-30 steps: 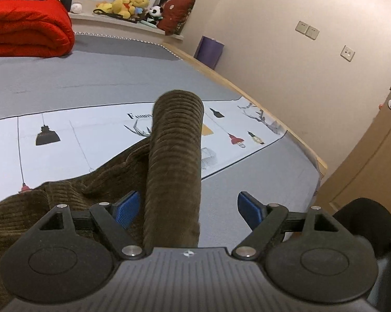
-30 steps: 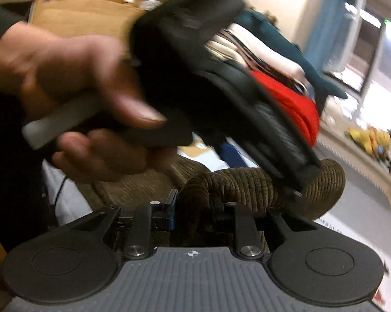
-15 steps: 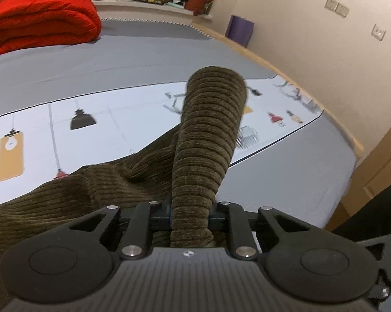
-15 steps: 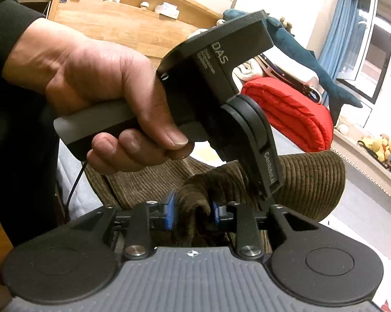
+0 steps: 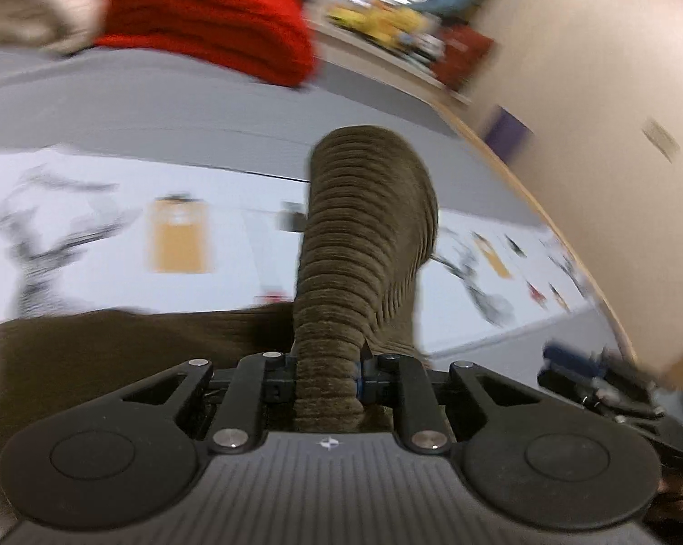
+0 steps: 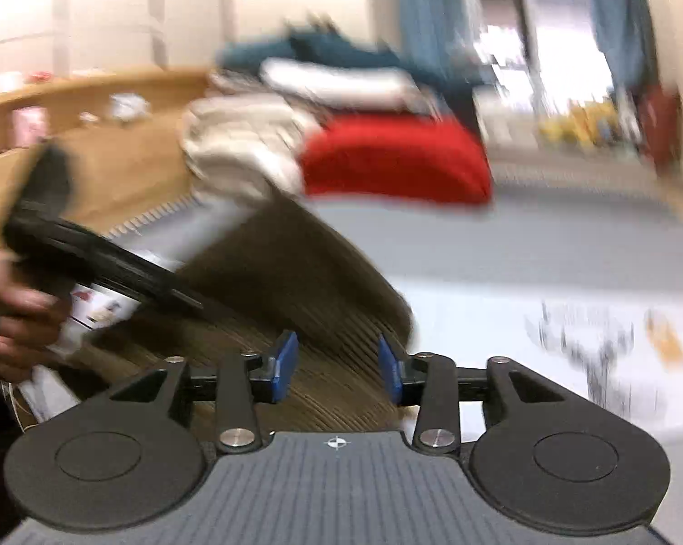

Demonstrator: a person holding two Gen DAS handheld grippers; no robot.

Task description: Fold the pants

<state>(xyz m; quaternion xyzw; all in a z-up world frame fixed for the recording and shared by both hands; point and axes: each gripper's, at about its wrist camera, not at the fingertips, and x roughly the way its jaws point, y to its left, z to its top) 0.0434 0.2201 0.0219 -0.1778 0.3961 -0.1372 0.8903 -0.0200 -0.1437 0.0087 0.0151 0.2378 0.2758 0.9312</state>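
Note:
The brown corduroy pants [image 5: 364,236] lie on a bed over a white printed sheet [image 5: 114,236]. My left gripper [image 5: 328,377] is shut on a raised fold of the pants that sticks up ahead of the jaws. In the right wrist view the pants [image 6: 296,281] spread below and ahead, blurred. My right gripper [image 6: 337,365] has its jaws opening, blue pads apart; cloth lies under the gap and the pads do not press on it. The other gripper [image 6: 91,259] and the hand holding it show at the left of that view.
A red folded blanket [image 5: 205,32] and pale bedding [image 6: 241,145] are piled at the head of the grey bed. Soft toys [image 5: 378,22] line a window ledge. A wooden bed edge [image 5: 546,209] runs along the right wall; a wooden shelf [image 6: 91,104] stands at left.
My left gripper shut on the pants fold and swung sideways with it. My right gripper let go of the pants, its pads spreading, and rolled so the other gripper now sits far left.

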